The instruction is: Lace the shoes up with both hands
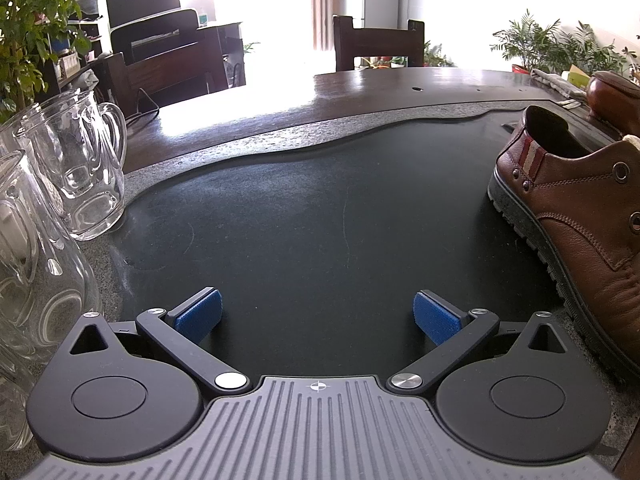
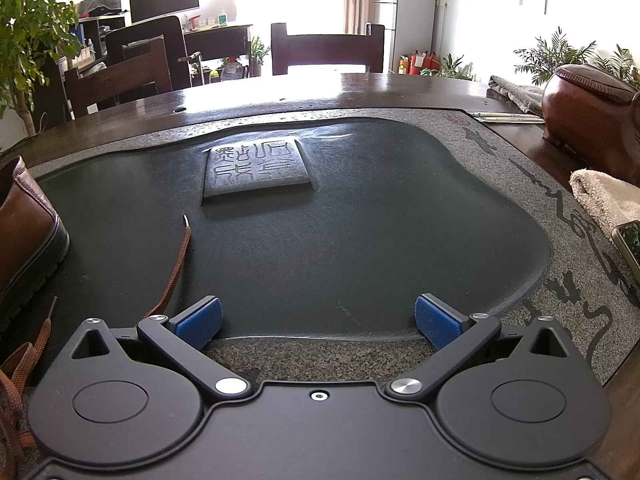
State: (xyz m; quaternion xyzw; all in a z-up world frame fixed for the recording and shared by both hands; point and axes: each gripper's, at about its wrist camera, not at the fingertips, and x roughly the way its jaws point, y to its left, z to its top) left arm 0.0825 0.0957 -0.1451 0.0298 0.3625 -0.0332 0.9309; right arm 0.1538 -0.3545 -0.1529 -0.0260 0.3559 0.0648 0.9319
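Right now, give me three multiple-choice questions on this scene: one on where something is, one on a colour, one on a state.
1. Where does the shoelace lie?
A. on the dark stone tray, beside the brown shoe
B. inside a glass mug
C. on a chair

2. What colour are the gripper pads?
A. red
B. blue
C. green

3. How does the left gripper stand?
A. shut on the lace
B. shut on nothing
C. open, holding nothing

Answers: 1 A, the right wrist view shows the lace trailing over the tray next to the shoe. 2 B, both views show blue pads. 3 C, its fingers are spread over bare tray.
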